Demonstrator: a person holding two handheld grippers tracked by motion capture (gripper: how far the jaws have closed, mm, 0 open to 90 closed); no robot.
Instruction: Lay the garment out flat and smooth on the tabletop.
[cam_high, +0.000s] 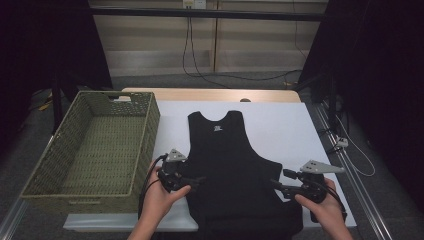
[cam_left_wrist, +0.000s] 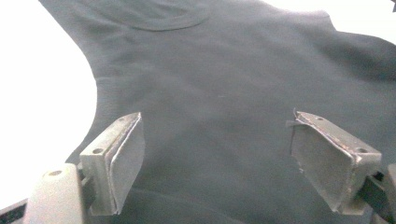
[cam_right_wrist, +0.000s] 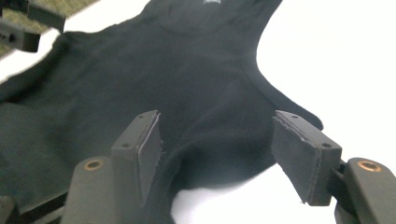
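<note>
Lying flat on the white tabletop (cam_high: 280, 125) is a black sleeveless top (cam_high: 235, 175), neck end away from the person, hem end hanging over the near edge.

Left tongs (cam_high: 200, 179): jaws spread wide over the top's left side, nothing pinched between the pads. In the left gripper view the fabric (cam_left_wrist: 219, 93) runs ahead of and under both pads, the neckline curve sits far ahead, and bare tabletop lies off to the left of the left pad.

Right tongs (cam_high: 275, 184): also parted, no grip. They sit at the top's right edge, where the armhole curves in. In the right gripper view the cloth (cam_right_wrist: 177, 84) is ahead of and below the left pad, with white tabletop under the right pad.

Writing: a small white label (cam_high: 218, 128) inside the neckline, well ahead of both tongs; print too small to read. It also shows at the top edge in the right gripper view (cam_right_wrist: 212, 3), blurred.

Green woven basket (cam_high: 95, 145) stands on the tabletop just left of the left tongs, apart from the top.
</note>
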